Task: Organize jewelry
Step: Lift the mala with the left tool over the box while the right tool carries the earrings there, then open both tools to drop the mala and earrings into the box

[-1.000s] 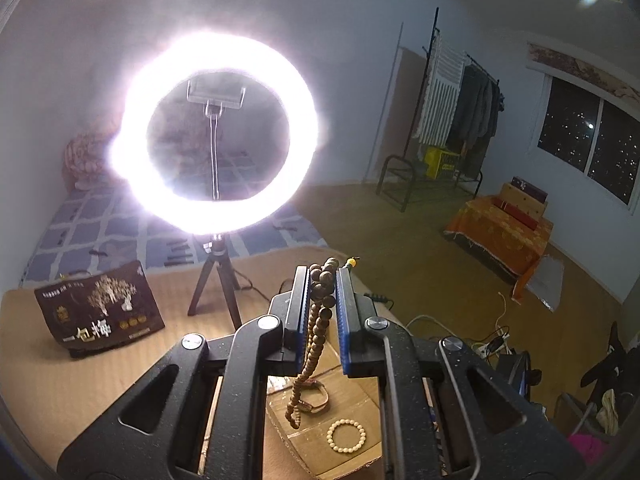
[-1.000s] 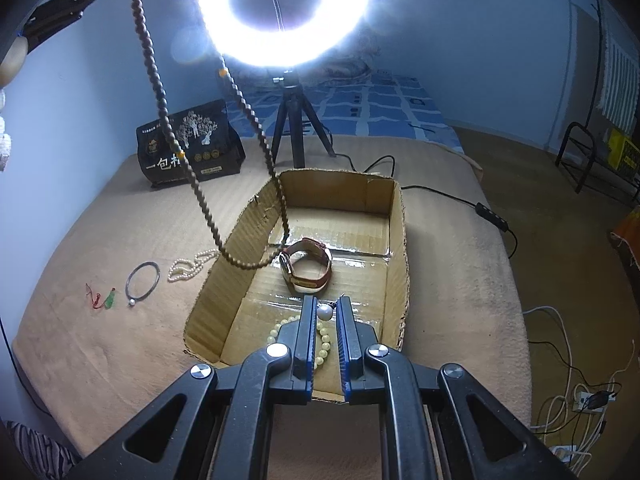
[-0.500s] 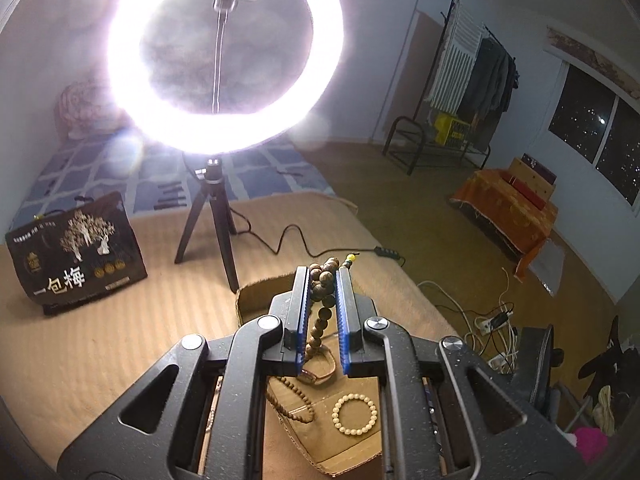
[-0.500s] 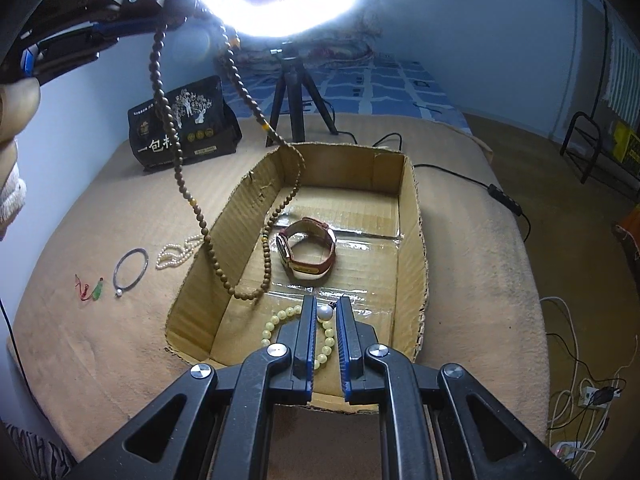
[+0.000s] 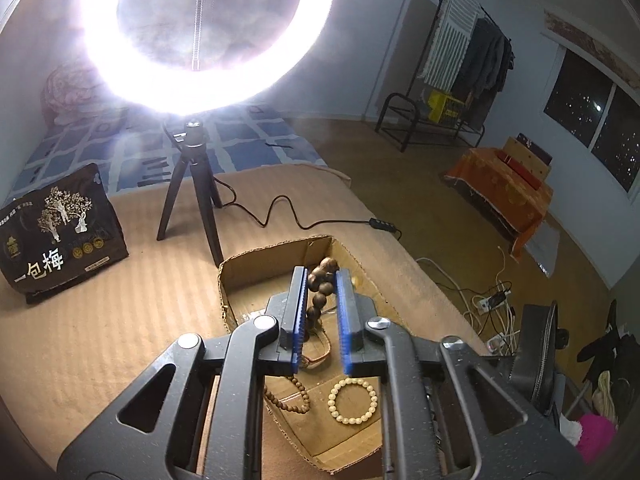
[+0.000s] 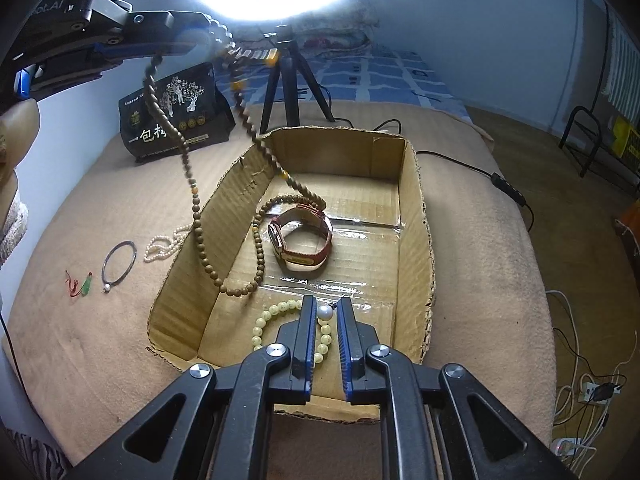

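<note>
My left gripper [image 5: 318,276] is shut on a long brown wooden bead necklace [image 5: 319,300] and holds it over the open cardboard box [image 6: 412,184]. The necklace [image 6: 196,224] hangs from the left gripper [image 6: 200,40] and its lower loop rests on the box floor beside a red-strapped watch [image 6: 302,240]. A cream bead bracelet [image 5: 353,400] lies in the box near end. My right gripper [image 6: 323,312] is shut on a white pearl [image 6: 325,313] over the bracelet [image 6: 272,316].
On the tan blanket left of the box lie a pearl strand [image 6: 164,246], a thin dark bangle [image 6: 119,262] and a small red-green charm [image 6: 80,284]. A ring light on a tripod [image 5: 192,184] and a black bag [image 5: 60,236] stand behind the box.
My left gripper has come down toward the box, and the necklace's lower loop has gone from hanging over the box edge to resting on the box floor. The right gripper has barely moved.
</note>
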Tool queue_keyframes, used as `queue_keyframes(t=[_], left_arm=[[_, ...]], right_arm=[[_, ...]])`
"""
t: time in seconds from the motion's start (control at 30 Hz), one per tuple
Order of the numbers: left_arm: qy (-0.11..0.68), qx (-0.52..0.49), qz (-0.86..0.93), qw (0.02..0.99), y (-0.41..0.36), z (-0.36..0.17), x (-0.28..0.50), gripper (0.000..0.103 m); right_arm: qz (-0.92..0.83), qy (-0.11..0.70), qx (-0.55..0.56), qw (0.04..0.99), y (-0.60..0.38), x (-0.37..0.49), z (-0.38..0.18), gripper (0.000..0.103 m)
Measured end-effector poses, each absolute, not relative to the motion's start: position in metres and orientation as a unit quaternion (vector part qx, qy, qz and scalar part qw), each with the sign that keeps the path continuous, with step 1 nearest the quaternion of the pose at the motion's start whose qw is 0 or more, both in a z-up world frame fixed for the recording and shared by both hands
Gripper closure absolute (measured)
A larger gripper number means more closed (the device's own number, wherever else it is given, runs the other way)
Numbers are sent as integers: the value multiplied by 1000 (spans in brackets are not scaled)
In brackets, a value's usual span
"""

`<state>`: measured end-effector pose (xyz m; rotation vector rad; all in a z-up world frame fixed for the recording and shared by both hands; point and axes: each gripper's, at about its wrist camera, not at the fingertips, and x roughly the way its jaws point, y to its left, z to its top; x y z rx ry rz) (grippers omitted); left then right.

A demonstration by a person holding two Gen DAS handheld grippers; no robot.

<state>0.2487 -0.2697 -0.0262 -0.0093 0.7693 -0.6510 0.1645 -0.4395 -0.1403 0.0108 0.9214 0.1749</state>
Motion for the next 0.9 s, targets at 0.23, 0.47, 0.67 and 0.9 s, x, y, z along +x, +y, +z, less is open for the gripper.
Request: queue_keyframes(t=[0.23, 0.47, 0.67, 0.9], left_arm=[[359, 4, -298, 884, -260, -22, 246, 66], [358, -2, -283, 890, -235, -21, 247, 66], [352, 1, -266, 897, -205, -16, 243, 66], [349, -4, -237, 907, -153, -15, 236, 65]], right_arm=[[78, 432, -7, 898, -434, 160, -133, 43], [75, 428, -10, 901, -426, 157, -129, 34], [80, 424, -12, 902, -413, 154, -121, 29], [101, 409, -14, 907, -390, 153, -104, 21]])
